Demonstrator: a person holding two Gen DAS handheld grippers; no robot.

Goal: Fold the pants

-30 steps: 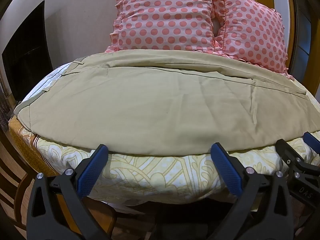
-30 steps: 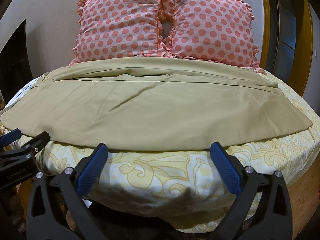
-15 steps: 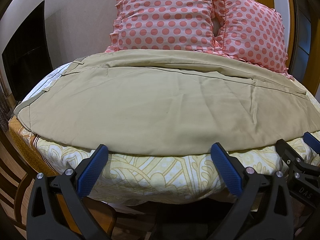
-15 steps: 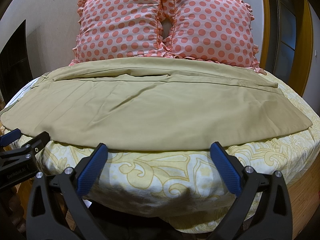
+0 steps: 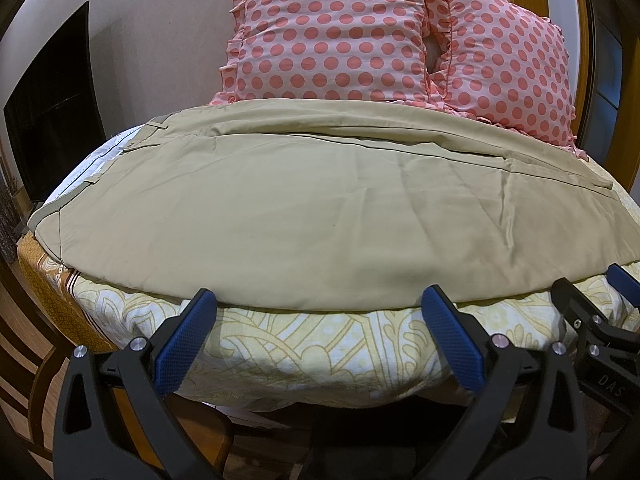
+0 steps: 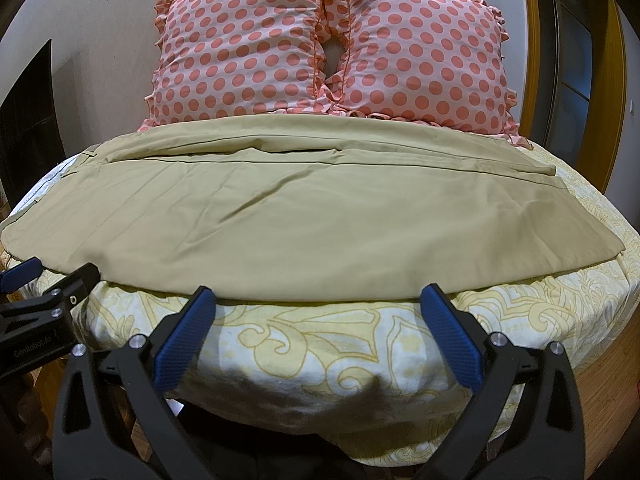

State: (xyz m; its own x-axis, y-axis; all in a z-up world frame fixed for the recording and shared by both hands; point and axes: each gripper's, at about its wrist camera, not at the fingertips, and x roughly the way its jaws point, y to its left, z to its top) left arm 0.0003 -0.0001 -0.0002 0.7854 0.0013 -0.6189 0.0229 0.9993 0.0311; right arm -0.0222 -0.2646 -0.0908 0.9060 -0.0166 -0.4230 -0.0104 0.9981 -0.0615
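Khaki pants (image 5: 304, 208) lie flat across the bed, folded lengthwise, waistband at the left and leg hems at the right (image 6: 320, 220). My left gripper (image 5: 318, 302) is open and empty just in front of the pants' near edge, toward the waist half. My right gripper (image 6: 318, 300) is open and empty in front of the near edge, toward the leg half. The right gripper's tip shows at the right edge of the left wrist view (image 5: 596, 300). The left gripper's tip shows at the left edge of the right wrist view (image 6: 48, 280).
The bed has a yellow patterned sheet (image 5: 304, 344) that hangs over its near edge (image 6: 328, 344). Two pink polka-dot pillows (image 6: 248, 52) (image 6: 424, 56) stand against the wall behind the pants. A dark cabinet (image 5: 44, 116) stands at the left. A wooden door frame (image 6: 536, 48) is at the right.
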